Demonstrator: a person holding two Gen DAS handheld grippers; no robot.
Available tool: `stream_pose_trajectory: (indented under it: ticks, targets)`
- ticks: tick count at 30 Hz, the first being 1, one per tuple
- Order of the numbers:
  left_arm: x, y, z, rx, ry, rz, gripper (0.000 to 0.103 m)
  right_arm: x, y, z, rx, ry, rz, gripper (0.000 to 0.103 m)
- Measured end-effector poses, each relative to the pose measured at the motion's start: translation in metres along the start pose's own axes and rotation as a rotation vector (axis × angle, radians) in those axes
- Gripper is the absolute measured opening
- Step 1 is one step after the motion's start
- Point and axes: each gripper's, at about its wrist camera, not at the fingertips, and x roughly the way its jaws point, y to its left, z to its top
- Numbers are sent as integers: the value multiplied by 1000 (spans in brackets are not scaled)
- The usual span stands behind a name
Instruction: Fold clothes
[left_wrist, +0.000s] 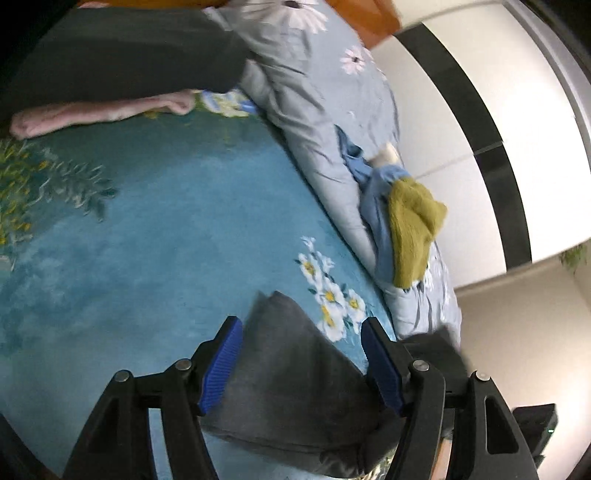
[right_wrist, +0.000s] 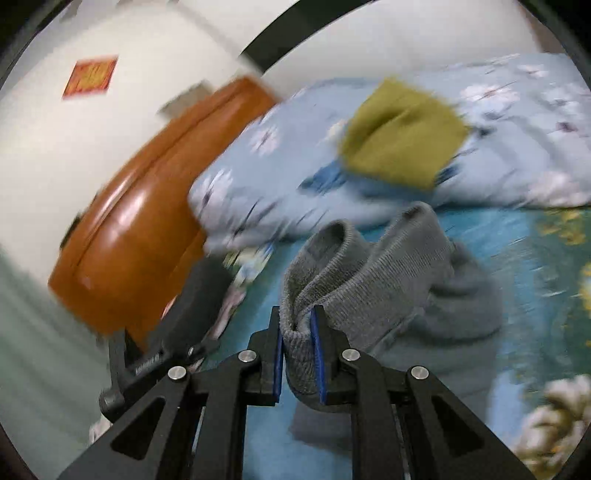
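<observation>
grey knit sweater (right_wrist: 399, 280) is the piece you are working, and its ribbed edge is pinched between the blue pads of your right tongs (right_wrist: 298, 349), which are nearly closed on a thick fold of it. from that grip the knit rises and runs away toward the far right, its body bunching down onto the teal floral bedsheet (right_wrist: 524, 243); so the long axis, as far as the blur lets me judge, leads from the tongs toward the far right.

your left tongs (left_wrist: 301, 363) stand wide, holding nothing, with a dark grey fold (left_wrist: 295, 376) of what looks like the same garment lying between and just under the fingers, its point aimed at the far side. that makes the left the nearer free hand for the loose end; i would judge the coming move depends on closing it on that fold, so both grips sit on one edge.

beyond, an olive knit garment (left_wrist: 413, 232) rests on a blue one on top of the pale floral duvet (left_wrist: 317, 110), well apart from your work. a pink cloth (left_wrist: 99, 112) lies at the far left.

a red and gold square sticker (right_wrist: 90, 75) hangs on the wall, its characters too blurred to read. no brand shows.
</observation>
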Motion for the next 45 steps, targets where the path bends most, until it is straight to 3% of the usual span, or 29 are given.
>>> stream_pose_trajectory:
  ticks: [4,8,12,16,22,28,30,36,45]
  targets:
    - [-2,21,4,-27,25,18,71,76,27,-29,-72,164,-12,13]
    - [1,30,5,-18,50,27,71,123,25,-57,-123,297,-71,13]
    - [10,31,4,-4,94,17,72,132,8,-72,-94,384,-61,16]
    - [20,18,1,64,129,-3,72,133,4,-79,-58,455,1,17]
    - [55,-22,-14,223,239,-111,72,75,-29,-56,19,323,-12,37]
    - [117,-70,-29,404,321,-72,72,15,-88,-39,135,214,-94,39]
    - [132,-70,-29,405,340,-47,72,6,-100,-36,156,201,-114,40]
    - [166,-69,-41,389,431,-75,72,-11,-131,-40,215,190,-160,41]
    - [144,-72,-57,329,509,-241,70,-27,-163,-43,281,165,-145,41]
